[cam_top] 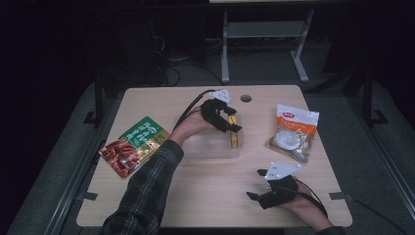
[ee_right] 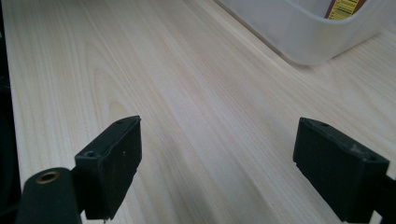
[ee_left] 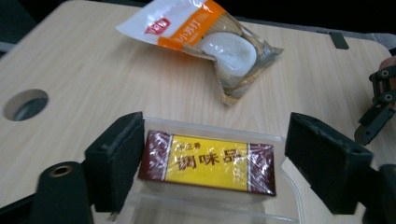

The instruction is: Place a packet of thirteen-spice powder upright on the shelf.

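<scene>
A yellow and maroon packet (ee_left: 210, 161) lies flat in a clear plastic tub (ee_left: 187, 205) at the table's middle. My left gripper (ee_left: 215, 128) hovers over the tub's far end with its jaws on either side of the packet. The left pad is close to one end and a gap shows at the other, so the gripper is open. From above, the left gripper (cam_top: 230, 120) is over the packet (cam_top: 235, 134) and the tub (cam_top: 205, 147). My right gripper (cam_top: 255, 184) rests near the front edge, open over bare wood (ee_right: 217, 135), with a corner of the tub (ee_right: 299, 32) ahead.
An orange and white snack bag (cam_top: 293, 129) lies at the right of the table, beyond the tub in the left gripper view (ee_left: 205, 37). A green and red pouch (cam_top: 134, 144) lies at the left. A round cable hole (cam_top: 246, 98) is near the far edge.
</scene>
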The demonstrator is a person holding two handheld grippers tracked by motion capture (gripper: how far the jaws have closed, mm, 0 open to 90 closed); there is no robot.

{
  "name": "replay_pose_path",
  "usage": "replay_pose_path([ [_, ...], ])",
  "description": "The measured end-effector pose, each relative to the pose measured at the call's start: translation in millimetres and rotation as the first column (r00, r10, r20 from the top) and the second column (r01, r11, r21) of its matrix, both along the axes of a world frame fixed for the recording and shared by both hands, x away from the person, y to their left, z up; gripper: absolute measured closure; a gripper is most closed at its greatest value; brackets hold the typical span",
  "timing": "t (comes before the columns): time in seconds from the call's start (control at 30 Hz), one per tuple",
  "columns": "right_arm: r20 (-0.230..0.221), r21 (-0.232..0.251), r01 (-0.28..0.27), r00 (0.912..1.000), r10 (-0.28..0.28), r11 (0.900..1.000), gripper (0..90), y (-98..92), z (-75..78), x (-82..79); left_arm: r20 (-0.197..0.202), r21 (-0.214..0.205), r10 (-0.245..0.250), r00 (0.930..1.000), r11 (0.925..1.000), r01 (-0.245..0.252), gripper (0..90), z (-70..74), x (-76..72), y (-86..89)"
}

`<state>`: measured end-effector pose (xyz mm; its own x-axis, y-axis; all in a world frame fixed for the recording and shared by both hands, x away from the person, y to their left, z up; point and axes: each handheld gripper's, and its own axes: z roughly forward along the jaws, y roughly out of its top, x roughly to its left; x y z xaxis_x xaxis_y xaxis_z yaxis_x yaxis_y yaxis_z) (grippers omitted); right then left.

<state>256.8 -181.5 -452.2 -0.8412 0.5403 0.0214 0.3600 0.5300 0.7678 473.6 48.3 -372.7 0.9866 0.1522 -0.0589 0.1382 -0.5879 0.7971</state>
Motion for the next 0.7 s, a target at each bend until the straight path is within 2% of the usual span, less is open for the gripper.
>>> replay_pose_path([
  [0.13,-0.005,0.000,0.006,1.0000,-0.006,1.0000,15.0,-0.1,-0.1,0.3,0.006,-0.014,0.023,0.9997,0.9996,-0.023,16.2,12.5,-5.3,11.6],
  [0.27,-0.007,-0.002,0.008,0.9999,-0.008,1.0000,15.0,0.0,-0.3,0.1,0.014,-0.010,0.061,0.9980,0.9981,-0.061,15.1,21.0,-12.1,29.4],
  [0.33,-0.005,-0.004,0.005,1.0000,-0.005,1.0000,15.0,0.1,-0.5,0.3,0.002,-0.018,0.071,0.9975,0.9973,-0.071,15.1,22.5,-16.6,37.2],
  [0.63,-0.017,-0.009,0.012,0.9998,-0.012,0.9999,15.0,0.4,-1.6,0.6,-0.010,0.031,0.133,0.9910,0.9907,-0.133,15.1,24.7,-43.0,78.4],
  [0.7,-0.018,-0.011,0.014,0.9997,-0.015,0.9998,15.0,0.2,-2.1,1.1,0.000,0.036,0.144,0.9896,0.9889,-0.144,15.1,24.3,-48.5,88.0],
])
